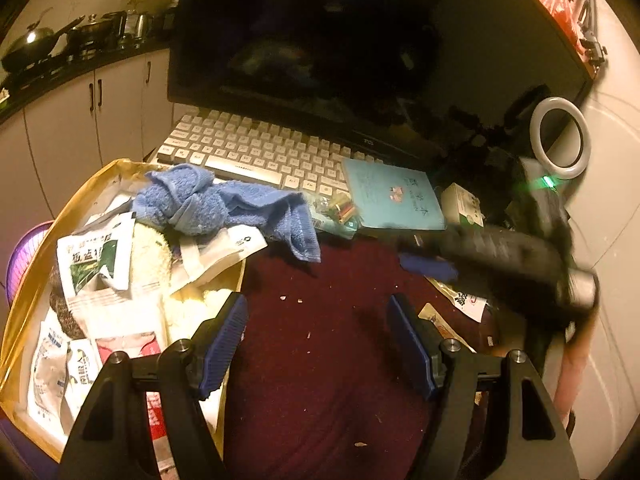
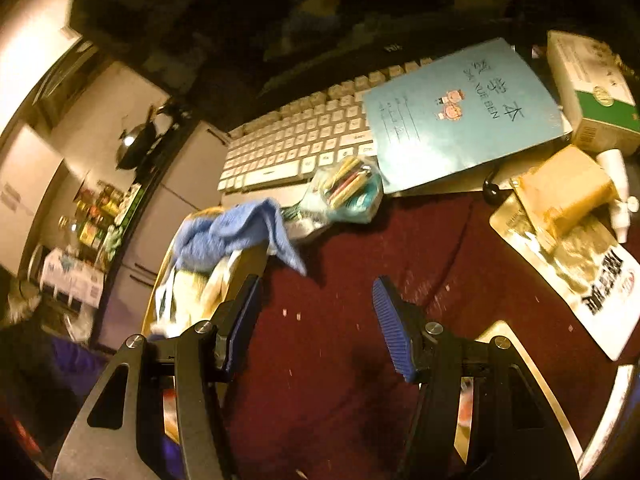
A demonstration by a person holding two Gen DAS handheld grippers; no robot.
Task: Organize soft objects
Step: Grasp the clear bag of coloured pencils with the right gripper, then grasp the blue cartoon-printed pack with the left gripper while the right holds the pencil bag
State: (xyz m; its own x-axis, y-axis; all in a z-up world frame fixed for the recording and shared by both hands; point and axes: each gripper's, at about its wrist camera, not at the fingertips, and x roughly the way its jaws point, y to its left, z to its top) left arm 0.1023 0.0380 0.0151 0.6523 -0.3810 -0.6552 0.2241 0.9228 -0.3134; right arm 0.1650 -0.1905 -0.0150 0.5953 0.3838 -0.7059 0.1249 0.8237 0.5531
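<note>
Your left gripper [image 1: 316, 344] hangs over the dark red cloth [image 1: 320, 360] that covers the table, and its two blue-padded jaws stand wide apart with nothing between them. Your right gripper [image 2: 316, 320] is also above this red cloth [image 2: 340, 320], jaws apart and empty; in the left wrist view you see it as a blurred dark body [image 1: 512, 256] at the right side.

The blue towel [image 1: 224, 204] lies bunched on top of the golden box [image 1: 36, 240] at the left. One part of it rests on the contents of the box, and one corner hangs over the box edge onto the red cloth. In the right wrist view the same blue towel [image 2: 236, 236] drapes over the rim of the box [image 2: 154, 292].

Inside the box you have several white packets [image 1: 96, 260] and something cream and fluffy [image 1: 152, 256] under the towel.

Behind the towel is a white keyboard [image 1: 248, 148] before a dark monitor [image 1: 340, 40]. A pale blue exercise book [image 1: 392, 196] lies partly on the keyboard, and a clear pouch with coloured items [image 2: 348, 188] is just beside the towel. A white and green carton [image 2: 592, 92] stands to the right of the book, and a golden sachet [image 2: 572, 264] lies on the cloth near it.
</note>
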